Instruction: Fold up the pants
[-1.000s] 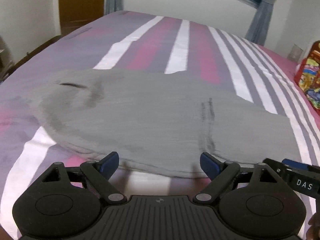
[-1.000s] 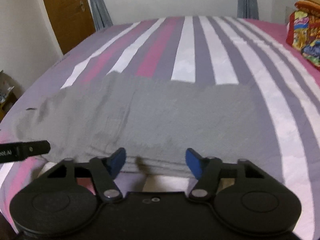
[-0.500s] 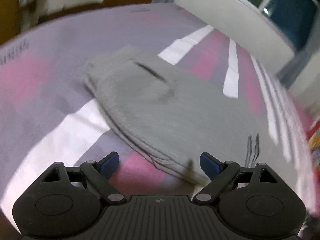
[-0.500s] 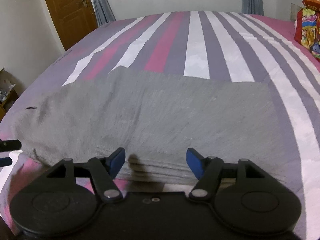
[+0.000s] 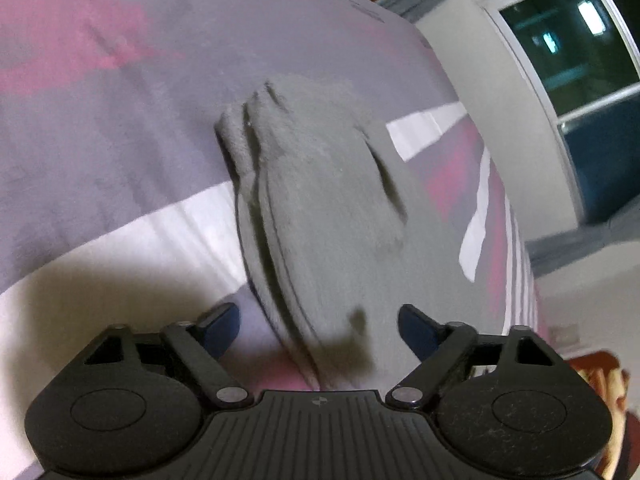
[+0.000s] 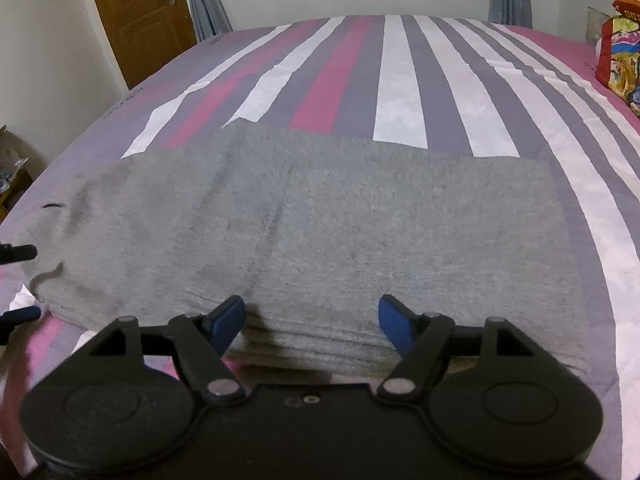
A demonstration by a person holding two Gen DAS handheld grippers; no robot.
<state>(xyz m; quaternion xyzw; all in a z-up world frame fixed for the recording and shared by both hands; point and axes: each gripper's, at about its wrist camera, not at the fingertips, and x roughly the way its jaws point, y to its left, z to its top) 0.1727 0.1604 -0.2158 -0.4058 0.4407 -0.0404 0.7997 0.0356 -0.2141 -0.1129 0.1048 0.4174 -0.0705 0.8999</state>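
Note:
Grey pants (image 6: 340, 232) lie flat on the striped bed (image 6: 400, 80), folded lengthwise into a long strip with stacked layers at the near edge. My right gripper (image 6: 311, 322) is open and empty, its blue-tipped fingers at the near edge of the pants. My left gripper (image 5: 318, 326) is open and empty at the waist end of the pants (image 5: 320, 200), which shows a pocket slit and layered edges. The left gripper's fingertips (image 6: 18, 254) show at the left edge of the right wrist view.
A wooden door (image 6: 140, 12) and grey curtains stand beyond the bed's far left. A colourful bag (image 6: 618, 52) sits at the bed's right side. A dark window (image 5: 580, 60) is in the far wall. The bed's left edge drops off near the waist end.
My left gripper has swung left around to the waist end of the pants and now looks along their length. My right gripper has moved closer to the near edge.

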